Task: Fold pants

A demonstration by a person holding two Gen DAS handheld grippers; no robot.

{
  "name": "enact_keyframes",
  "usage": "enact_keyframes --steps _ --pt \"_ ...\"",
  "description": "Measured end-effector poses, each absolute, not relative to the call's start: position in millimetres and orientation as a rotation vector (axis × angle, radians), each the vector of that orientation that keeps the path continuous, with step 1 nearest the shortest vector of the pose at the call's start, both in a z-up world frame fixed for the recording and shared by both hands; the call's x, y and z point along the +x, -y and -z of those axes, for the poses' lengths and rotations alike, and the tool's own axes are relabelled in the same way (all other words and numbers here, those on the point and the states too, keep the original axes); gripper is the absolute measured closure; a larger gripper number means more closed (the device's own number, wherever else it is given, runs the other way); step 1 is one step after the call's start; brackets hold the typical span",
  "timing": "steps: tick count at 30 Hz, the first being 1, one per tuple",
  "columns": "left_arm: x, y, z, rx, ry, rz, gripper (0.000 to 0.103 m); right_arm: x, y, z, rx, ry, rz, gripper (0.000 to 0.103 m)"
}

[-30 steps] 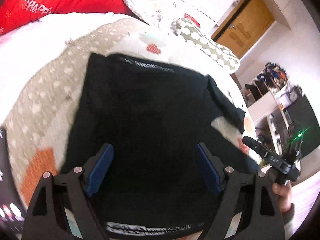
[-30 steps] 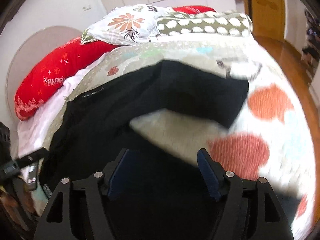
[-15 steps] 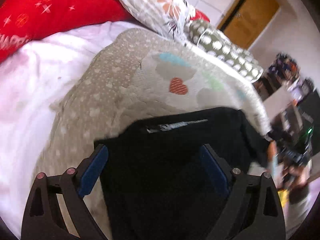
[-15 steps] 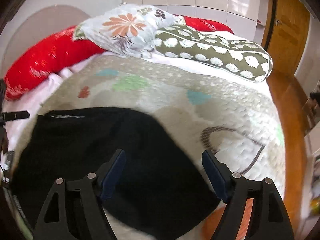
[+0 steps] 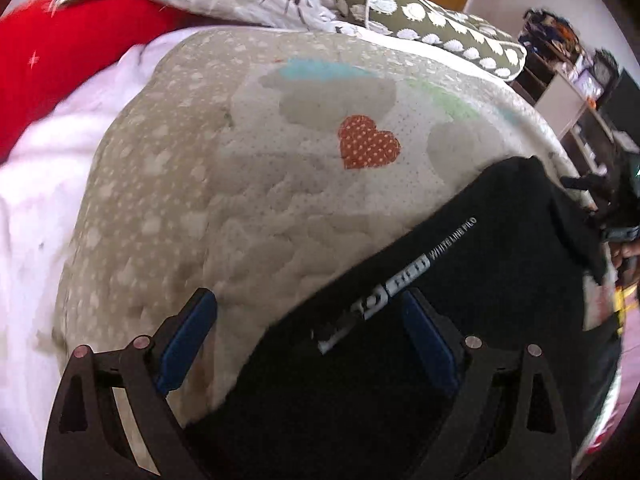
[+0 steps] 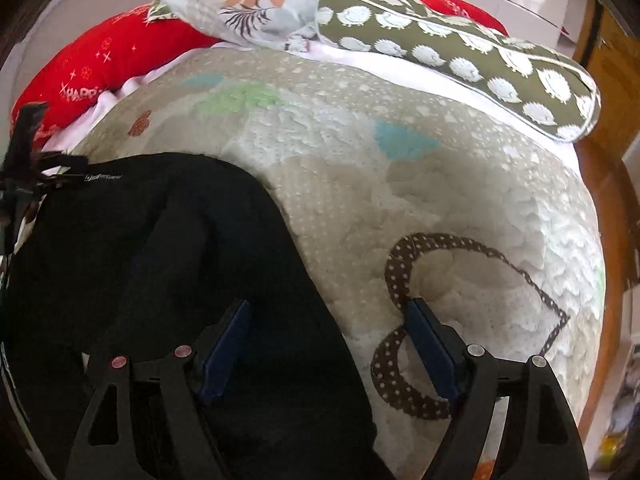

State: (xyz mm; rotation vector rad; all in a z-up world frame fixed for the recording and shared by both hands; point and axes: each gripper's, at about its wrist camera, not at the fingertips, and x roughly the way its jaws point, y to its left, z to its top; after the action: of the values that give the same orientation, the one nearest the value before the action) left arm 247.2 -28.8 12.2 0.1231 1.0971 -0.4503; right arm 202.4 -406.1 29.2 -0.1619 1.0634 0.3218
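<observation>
Black pants [image 5: 460, 312] lie on the quilted bedspread [image 5: 240, 184], their waistband with white lettering [image 5: 400, 280] toward the pillows. My left gripper [image 5: 308, 340] is open and empty, straddling the pants' left waistband edge. In the right wrist view the pants [image 6: 152, 264] fill the lower left. My right gripper [image 6: 326, 352] is open and empty over the pants' right edge, its left finger above black cloth, its right finger above the bedspread [image 6: 460, 208]. The other gripper shows at each view's edge.
A red pillow [image 6: 100, 68], a floral pillow [image 6: 260, 4] and an olive hedgehog-print pillow [image 6: 460, 48] lie at the bed's head. A wooden door [image 6: 612, 72] and floor are to the right. Shelves with clutter [image 5: 568, 80] stand beyond the bed.
Both grippers moved forward toward the pillows along the pants. The waistband now lies between the left gripper's fingers, and the pants' right edge lies between the right gripper's fingers. Both stay open.
</observation>
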Motion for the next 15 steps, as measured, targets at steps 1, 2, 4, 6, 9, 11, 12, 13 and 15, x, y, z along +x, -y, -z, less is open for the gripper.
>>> enact_keyframes --steps 1,2,4,6,9,11,12,13,15 --pt "248 33 -11 0.140 -1.086 0.457 0.001 202 405 -29 -0.160 -1.066 -0.323 0.028" --pt "249 37 -8 0.161 -1.085 0.452 0.000 202 405 -29 -0.162 -1.063 -0.329 0.043" --pt "247 44 -6 0.209 -1.079 0.439 0.000 199 401 -31 -0.197 -1.045 -0.346 0.078" --pt "246 45 -9 0.208 -1.085 0.442 0.010 194 395 -36 -0.221 -1.035 -0.343 0.100" --pt "237 44 -21 0.188 -1.066 0.471 0.077 184 385 -49 -0.297 -0.974 -0.292 0.101" --pt "230 38 -35 0.160 -1.057 0.468 0.096 176 383 -65 -0.345 -0.910 -0.255 0.101" --pt "227 38 -40 0.144 -1.052 0.476 0.097 169 384 -81 -0.364 -0.851 -0.228 0.101" --pt "219 36 -50 0.135 -1.032 0.477 0.097 164 385 -92 -0.369 -0.818 -0.209 0.101" --pt "203 37 -66 0.146 -0.996 0.481 0.098 145 387 -122 -0.373 -0.735 -0.176 0.101"
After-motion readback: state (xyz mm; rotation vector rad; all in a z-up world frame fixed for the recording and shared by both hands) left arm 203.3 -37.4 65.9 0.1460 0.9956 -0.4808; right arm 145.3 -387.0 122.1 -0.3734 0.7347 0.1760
